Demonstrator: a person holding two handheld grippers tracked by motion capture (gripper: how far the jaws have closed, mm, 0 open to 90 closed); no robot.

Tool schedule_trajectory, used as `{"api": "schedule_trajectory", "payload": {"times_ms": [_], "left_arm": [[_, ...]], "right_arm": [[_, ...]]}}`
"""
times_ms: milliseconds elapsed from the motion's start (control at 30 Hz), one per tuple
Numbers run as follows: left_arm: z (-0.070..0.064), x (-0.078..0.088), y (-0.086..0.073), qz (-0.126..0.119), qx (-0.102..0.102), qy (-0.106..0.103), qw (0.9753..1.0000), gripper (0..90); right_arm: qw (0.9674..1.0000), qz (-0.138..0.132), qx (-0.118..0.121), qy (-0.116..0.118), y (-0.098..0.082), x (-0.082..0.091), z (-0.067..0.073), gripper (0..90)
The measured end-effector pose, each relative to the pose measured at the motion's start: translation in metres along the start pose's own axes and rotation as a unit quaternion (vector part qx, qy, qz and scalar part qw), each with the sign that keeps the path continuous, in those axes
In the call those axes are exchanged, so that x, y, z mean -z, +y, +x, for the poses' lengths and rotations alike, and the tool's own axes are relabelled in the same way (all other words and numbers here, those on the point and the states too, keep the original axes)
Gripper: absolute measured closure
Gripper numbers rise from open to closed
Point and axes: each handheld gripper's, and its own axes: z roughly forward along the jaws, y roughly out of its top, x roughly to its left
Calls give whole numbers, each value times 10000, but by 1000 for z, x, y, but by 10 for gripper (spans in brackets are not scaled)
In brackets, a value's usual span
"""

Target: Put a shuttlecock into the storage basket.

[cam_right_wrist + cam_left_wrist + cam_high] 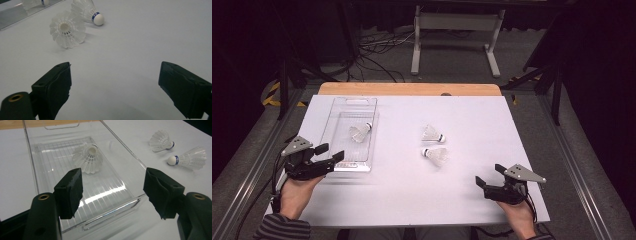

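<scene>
Clear plastic tray (343, 165) at ten o'clock is holding one shuttlecock (360, 132); two shuttlecocks (433, 145) are lying near the surface's middle, waiting. Left gripper (328, 152) is hovering at the tray's near rim, jaws open, empty; right gripper (490, 174), at five o'clock, likewise.

1 shuttlecock (360, 132) in tray (343, 105), 2 shuttlecocks (432, 134) right

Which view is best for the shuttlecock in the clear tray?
Left gripper view: the shuttlecock in the tray lies close and sharp on the ribbed floor of the clear tray. The high view shows it small; the right gripper view catches just a sliver at the top edge.
</scene>
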Motion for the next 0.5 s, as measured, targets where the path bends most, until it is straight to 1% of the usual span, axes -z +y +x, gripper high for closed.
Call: {"api": "schedule_trajectory", "payload": {"times_ms": [67,133,333,367,433,500], "left_arm": [[0,2,-1,16,-13,-17,10000,324],[-1,2,-4,-52,-9,11,10000,324],[1,4,-9,-103,55,12,9999,316],[1,5,-10,-104,33,23,9999,315],[1,6,-13,-164,61,53,9998,311],[1,7,-15,-203,45,62,9998,302]], "right_arm": [[10000,2,-6,0,0,0,0,119],[10000,5,-6,0,0,0,0,120],[10000,1,-10,2,0,0,0,120],[10000,1,-8,3,0,0,0,120],[10000,4,0,9,0,0,0,120],[10000,2,7,8,0,0,0,120]]}}
